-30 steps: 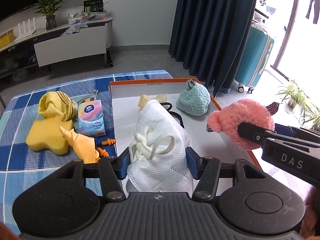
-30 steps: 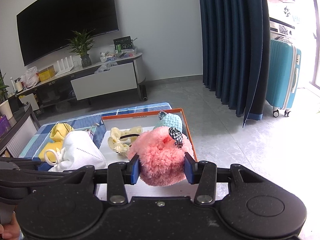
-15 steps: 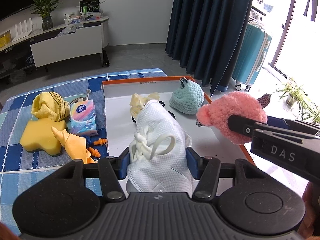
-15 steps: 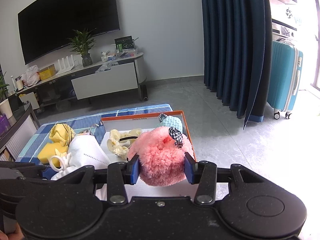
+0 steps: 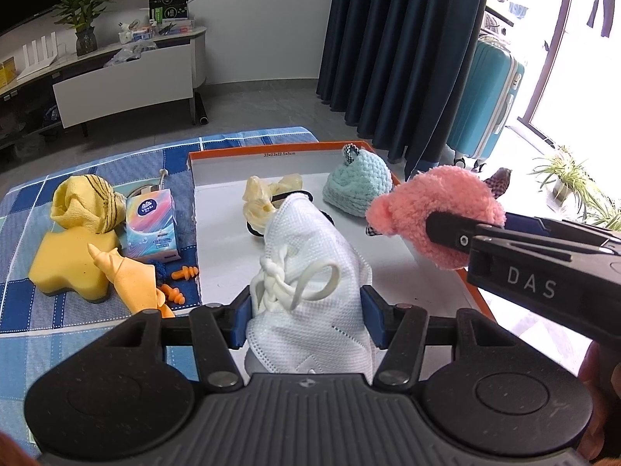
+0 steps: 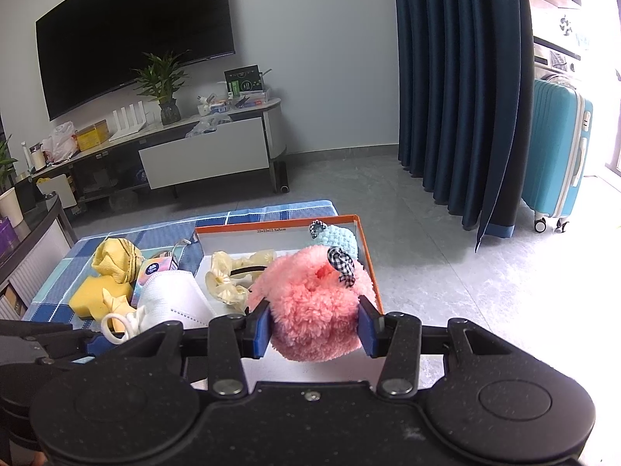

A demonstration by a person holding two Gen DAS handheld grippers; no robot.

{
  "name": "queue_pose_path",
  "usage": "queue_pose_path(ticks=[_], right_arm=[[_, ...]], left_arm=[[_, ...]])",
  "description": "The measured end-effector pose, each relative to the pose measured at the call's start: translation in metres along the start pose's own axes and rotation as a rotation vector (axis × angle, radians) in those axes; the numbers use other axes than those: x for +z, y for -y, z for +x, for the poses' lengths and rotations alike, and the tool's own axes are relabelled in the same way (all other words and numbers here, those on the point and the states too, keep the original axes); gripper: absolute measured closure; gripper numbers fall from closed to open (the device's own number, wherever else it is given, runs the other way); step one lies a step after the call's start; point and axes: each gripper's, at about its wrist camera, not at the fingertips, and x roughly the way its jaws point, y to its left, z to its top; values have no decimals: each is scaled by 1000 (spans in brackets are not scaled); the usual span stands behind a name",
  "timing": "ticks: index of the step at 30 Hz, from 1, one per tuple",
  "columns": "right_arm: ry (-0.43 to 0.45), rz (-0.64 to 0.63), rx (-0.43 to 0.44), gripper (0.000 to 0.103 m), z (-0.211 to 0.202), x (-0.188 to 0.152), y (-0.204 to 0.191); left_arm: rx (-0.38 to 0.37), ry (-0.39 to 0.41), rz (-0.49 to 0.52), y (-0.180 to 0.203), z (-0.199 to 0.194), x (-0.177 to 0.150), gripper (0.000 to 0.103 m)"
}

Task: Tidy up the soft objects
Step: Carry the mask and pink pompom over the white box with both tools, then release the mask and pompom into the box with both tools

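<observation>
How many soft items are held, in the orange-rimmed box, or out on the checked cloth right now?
Held in grippers: 2, the white mask and the pink plush.
In the box: 2, the teal knit hat and the pale yellow scrunchie.
On the cloth: 3, the yellow sponge, the yellow striped cloth and the yellow-orange wrap.
Total: 7.

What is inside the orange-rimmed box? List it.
In the orange-rimmed box: a teal crocheted hat, a pale yellow scrunchie and a black hair tie partly showing. The held white mask covers the box floor behind it.
</observation>
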Motion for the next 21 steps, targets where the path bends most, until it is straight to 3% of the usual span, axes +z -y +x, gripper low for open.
queue_pose_path(ticks=[12,21], right_arm=[[-20,0,-11,46,13,2,-1],[-7,-3,-15,31,19,5,-2]], left_arm=[[-20,-19,2,1,10,-1,46],[-25,-38,0,-1,17,-1,45]])
